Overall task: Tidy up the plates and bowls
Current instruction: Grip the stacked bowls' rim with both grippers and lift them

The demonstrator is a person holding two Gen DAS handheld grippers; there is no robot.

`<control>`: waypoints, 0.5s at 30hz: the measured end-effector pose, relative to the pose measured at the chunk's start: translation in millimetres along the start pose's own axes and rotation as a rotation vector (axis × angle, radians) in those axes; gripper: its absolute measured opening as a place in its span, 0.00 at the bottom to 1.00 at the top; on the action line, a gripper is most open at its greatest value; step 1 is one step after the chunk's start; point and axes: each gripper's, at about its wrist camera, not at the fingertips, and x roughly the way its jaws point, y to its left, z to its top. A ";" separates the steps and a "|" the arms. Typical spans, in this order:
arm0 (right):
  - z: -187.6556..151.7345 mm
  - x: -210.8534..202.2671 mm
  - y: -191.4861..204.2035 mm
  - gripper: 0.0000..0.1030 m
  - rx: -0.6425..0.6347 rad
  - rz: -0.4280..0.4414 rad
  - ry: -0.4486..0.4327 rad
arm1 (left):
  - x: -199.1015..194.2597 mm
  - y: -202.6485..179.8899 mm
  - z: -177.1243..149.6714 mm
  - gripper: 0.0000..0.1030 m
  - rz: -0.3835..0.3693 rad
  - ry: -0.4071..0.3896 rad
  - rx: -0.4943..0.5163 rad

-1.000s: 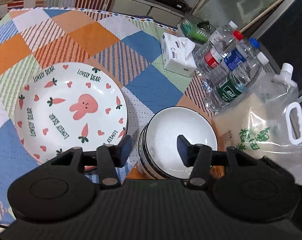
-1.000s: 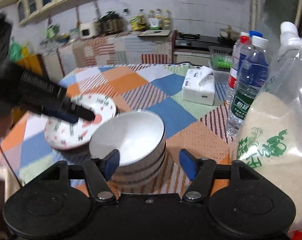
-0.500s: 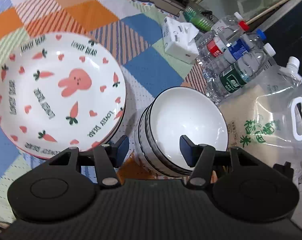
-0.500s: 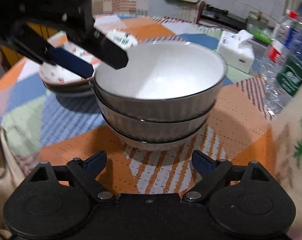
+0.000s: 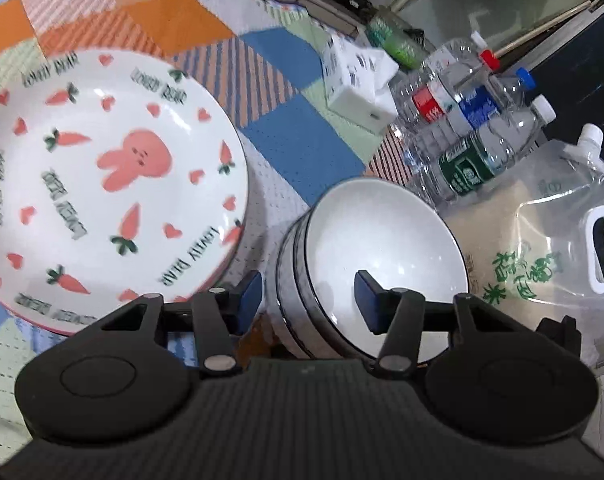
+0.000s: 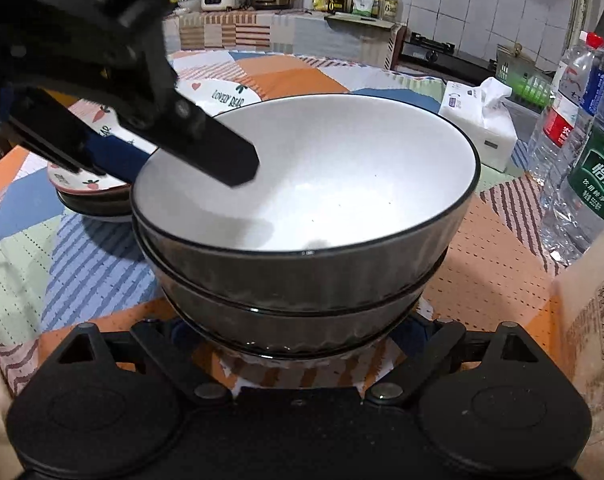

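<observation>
A stack of three grey bowls with white insides stands on the checked tablecloth. My left gripper is open and straddles the stack's near-left rim, one finger inside the top bowl and one outside. That finger shows over the bowl in the right wrist view. My right gripper is open around the base of the stack; its fingertips are hidden behind the bowls. A stack of rabbit-and-carrot plates sits left of the bowls.
Three water bottles, a clear bag of rice and a white tissue box stand right of and behind the bowls. A kitchen counter with appliances lies beyond the table.
Both grippers have closed in on the bowl stack. The right one has dropped low and slid its fingers around the base. The left one has moved down over the rim.
</observation>
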 end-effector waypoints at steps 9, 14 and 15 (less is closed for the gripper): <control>-4.8 2.2 2.4 0.96 0.041 0.028 -0.062 | 17.1 -5.8 1.1 0.40 0.066 0.030 0.039; -10.0 3.3 1.9 0.96 0.039 0.035 -0.111 | 21.2 -8.2 -2.2 0.36 0.090 0.038 0.064; -10.1 3.2 1.9 0.96 0.037 0.035 -0.113 | 20.6 -8.4 -2.0 0.36 0.093 0.046 0.066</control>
